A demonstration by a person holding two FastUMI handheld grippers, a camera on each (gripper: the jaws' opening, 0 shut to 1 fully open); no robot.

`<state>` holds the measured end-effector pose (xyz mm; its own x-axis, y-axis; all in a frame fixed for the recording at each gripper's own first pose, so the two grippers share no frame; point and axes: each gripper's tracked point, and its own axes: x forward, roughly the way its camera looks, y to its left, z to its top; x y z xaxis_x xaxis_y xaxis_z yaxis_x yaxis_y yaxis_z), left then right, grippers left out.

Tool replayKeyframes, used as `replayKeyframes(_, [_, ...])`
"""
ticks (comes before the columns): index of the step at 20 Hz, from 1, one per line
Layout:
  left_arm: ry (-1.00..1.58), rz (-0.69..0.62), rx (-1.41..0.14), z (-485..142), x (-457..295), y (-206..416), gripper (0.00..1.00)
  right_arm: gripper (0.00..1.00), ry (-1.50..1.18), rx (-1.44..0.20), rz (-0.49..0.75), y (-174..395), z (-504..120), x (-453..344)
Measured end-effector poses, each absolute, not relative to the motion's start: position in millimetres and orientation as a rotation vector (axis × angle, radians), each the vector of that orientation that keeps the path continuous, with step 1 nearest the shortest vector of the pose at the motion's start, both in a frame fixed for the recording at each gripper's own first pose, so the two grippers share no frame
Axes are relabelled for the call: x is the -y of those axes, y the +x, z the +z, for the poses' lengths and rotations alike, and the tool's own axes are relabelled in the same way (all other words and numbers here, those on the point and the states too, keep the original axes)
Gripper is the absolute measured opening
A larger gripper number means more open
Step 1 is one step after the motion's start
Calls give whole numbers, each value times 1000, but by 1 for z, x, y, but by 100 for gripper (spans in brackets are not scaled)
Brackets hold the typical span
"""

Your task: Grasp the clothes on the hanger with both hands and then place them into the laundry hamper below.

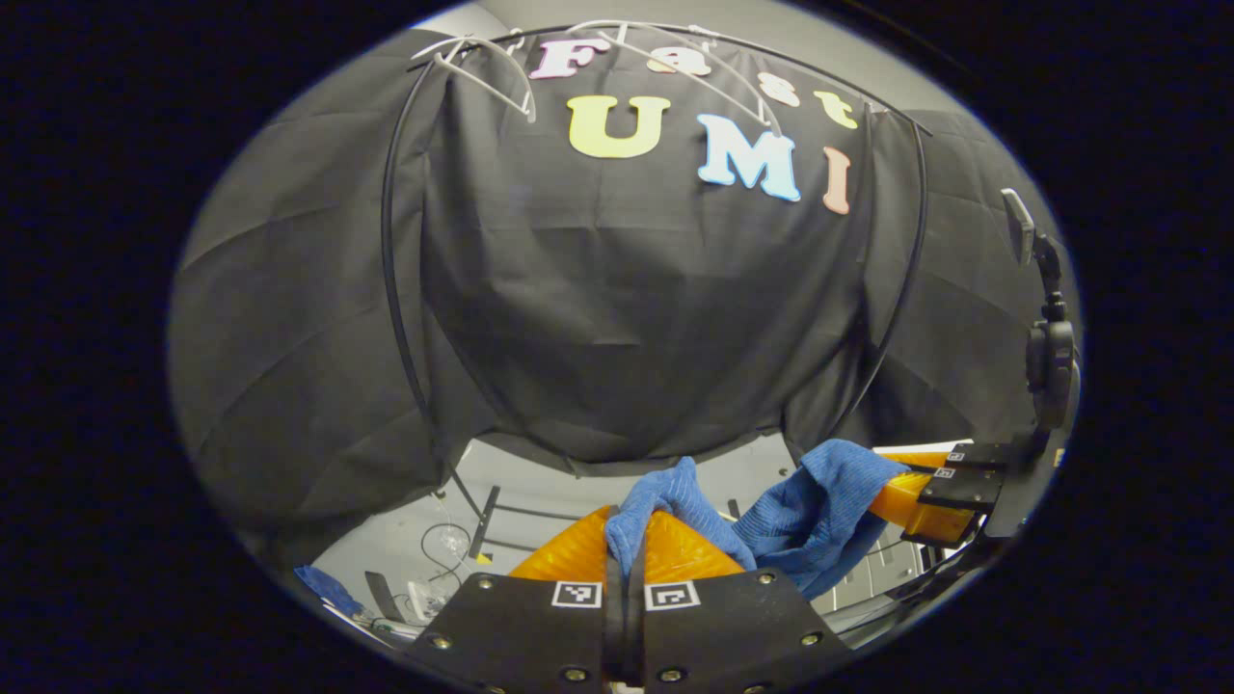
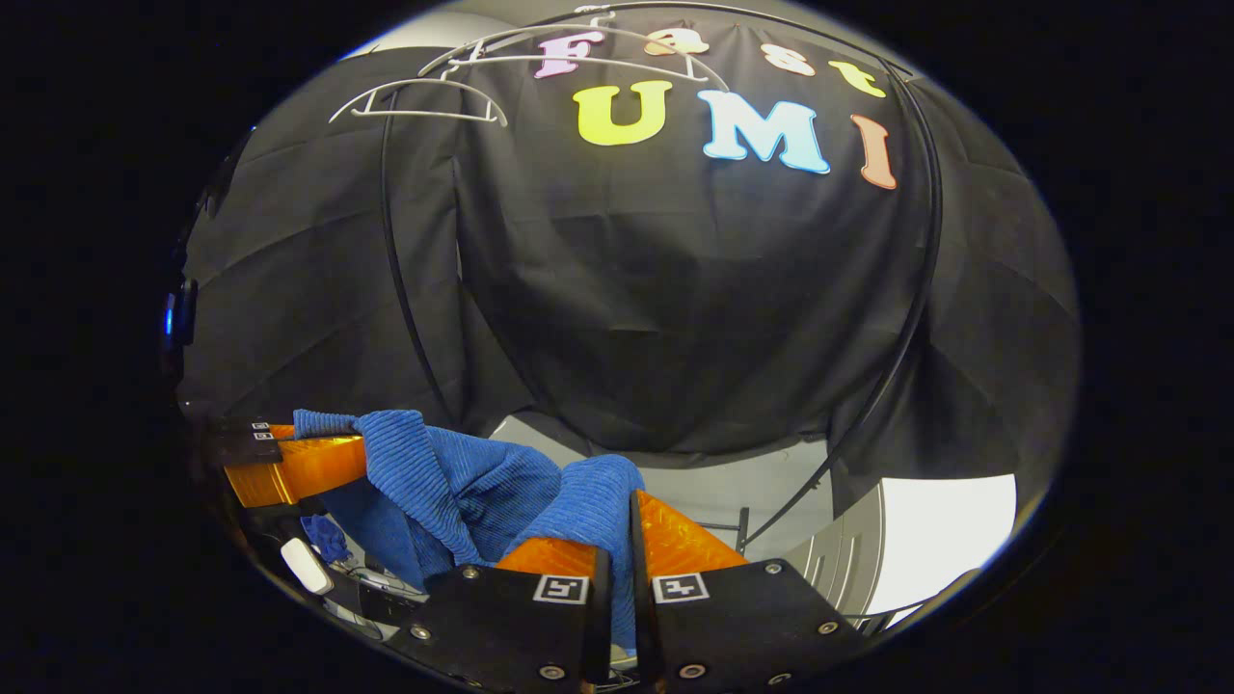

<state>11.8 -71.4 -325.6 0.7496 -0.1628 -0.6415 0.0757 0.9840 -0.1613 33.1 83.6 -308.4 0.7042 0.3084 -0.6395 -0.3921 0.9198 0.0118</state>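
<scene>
Blue cloth (image 1: 771, 520) slung left-to-right between both tongs, left tongs (image 1: 636, 545) and right tongs (image 2: 617, 525) each clenched on an end, white hangers (image 2: 424, 101) bare far above, hamper presumably below, unseen.

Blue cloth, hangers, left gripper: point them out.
blue cloth (image 2: 453, 487): right gripper view, ribbed middle fold.
hangers (image 1: 496, 72): left gripper view, white arm of one.
left gripper (image 1: 627, 540): left gripper view, between its fingertips, shut on the cloth.

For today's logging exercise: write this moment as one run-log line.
left gripper: shut on blue cloth | right gripper: shut on blue cloth | hangers: bare
</scene>
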Motion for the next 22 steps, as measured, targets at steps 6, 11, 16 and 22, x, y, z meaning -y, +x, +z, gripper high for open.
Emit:
replayKeyframes(6, [-50, -121, -832, -366, 74, -8, 2, 22, -171, -791, 388, 11, -340, -78])
replayKeyframes(11, [-31, -137, -873, -372, 79, -18, 10, 70, -185, -808, 391, 0, -346, -79])
replayKeyframes(16, [-26, -141, -811, -352, 76, -13, 100, 94, -190, -781, 378, -1, -333, -82])
replayKeyframes(22, [-56, -128, -689, -311, 68, 1, 96, 94, -165, -676, 320, 5, -289, -73])
